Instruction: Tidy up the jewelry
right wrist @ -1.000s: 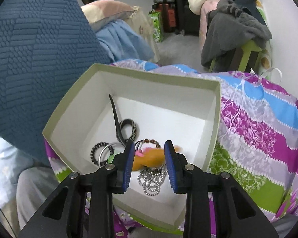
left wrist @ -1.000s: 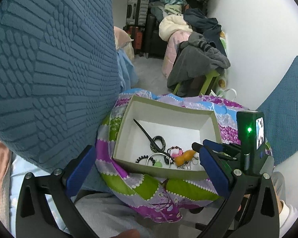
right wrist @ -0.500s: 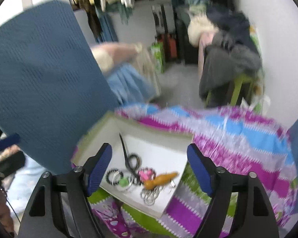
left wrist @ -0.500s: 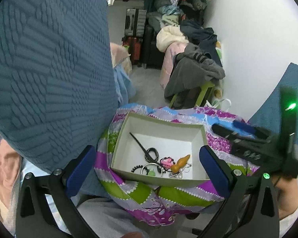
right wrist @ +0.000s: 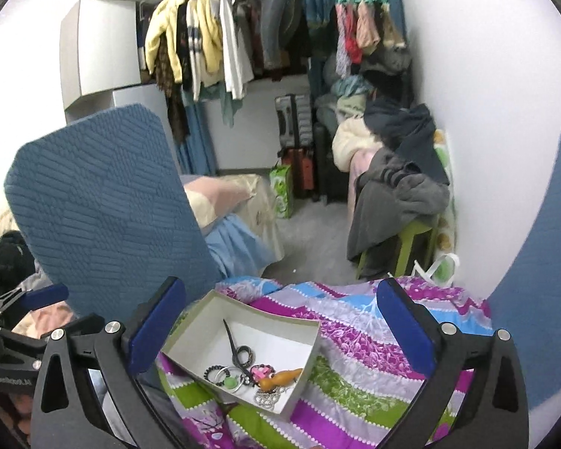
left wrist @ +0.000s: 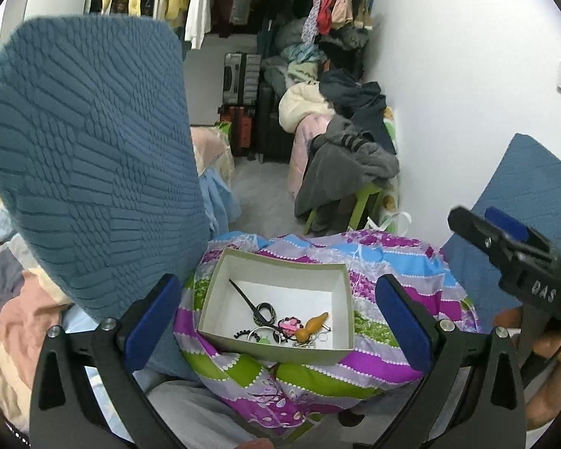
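A white open box [left wrist: 239,262] with a green rim rests on a striped purple, green and blue cushion [left wrist: 374,366]. Inside lie an orange gourd-shaped piece [left wrist: 312,327], a black hair stick [left wrist: 245,297], a pink charm [left wrist: 290,325], a black bead bracelet, rings and a silver chain. The box also shows in the right wrist view [right wrist: 303,374]. My left gripper [left wrist: 276,318] is open and empty, raised above the box. My right gripper [right wrist: 276,329] is open and empty, held high above the box; it shows in the left wrist view [left wrist: 505,243] at the right.
A large blue quilted cushion [left wrist: 86,164] stands at the left, close to the box. Another blue cushion [left wrist: 520,202] leans on the white wall at right. Beyond lie a green stool with grey clothes [right wrist: 396,202], suitcases [right wrist: 295,142] and a rack of hanging clothes [right wrist: 213,37].
My right gripper opened over the gourd piece and chain, leaving them in the box, and rose up and away. My left gripper also pulled back and up from the box.
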A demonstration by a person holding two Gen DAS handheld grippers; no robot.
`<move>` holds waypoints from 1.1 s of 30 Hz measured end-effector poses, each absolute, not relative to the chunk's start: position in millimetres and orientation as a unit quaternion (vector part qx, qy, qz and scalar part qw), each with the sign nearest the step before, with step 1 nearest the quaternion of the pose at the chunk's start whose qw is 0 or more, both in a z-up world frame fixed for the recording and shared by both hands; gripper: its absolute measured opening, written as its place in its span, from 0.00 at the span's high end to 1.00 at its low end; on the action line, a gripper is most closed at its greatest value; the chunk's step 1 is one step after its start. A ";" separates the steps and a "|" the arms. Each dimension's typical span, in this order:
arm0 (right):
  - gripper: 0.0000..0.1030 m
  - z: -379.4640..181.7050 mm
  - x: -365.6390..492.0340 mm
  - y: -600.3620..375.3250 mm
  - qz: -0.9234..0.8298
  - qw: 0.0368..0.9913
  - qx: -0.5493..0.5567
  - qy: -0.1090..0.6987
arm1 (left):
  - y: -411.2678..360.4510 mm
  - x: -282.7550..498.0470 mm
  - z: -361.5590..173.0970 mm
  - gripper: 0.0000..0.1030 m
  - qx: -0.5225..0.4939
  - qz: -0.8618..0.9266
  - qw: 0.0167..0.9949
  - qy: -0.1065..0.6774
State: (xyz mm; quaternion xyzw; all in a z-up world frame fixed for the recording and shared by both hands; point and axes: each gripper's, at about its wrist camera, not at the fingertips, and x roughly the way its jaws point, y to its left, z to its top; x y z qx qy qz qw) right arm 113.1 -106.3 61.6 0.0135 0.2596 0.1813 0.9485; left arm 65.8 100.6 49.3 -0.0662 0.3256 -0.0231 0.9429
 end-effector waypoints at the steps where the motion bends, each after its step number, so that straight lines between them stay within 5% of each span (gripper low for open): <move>1: 0.00 60.9 105.6 -109.2 0.182 0.948 0.020 0.260 | 98.7 62.2 51.4 0.00 -0.062 -0.020 0.944 0.322; 33: 0.00 -17.5 29.4 -120.4 0.128 0.940 0.056 0.311 | 88.9 34.2 -13.5 0.00 -0.041 -0.018 0.923 0.381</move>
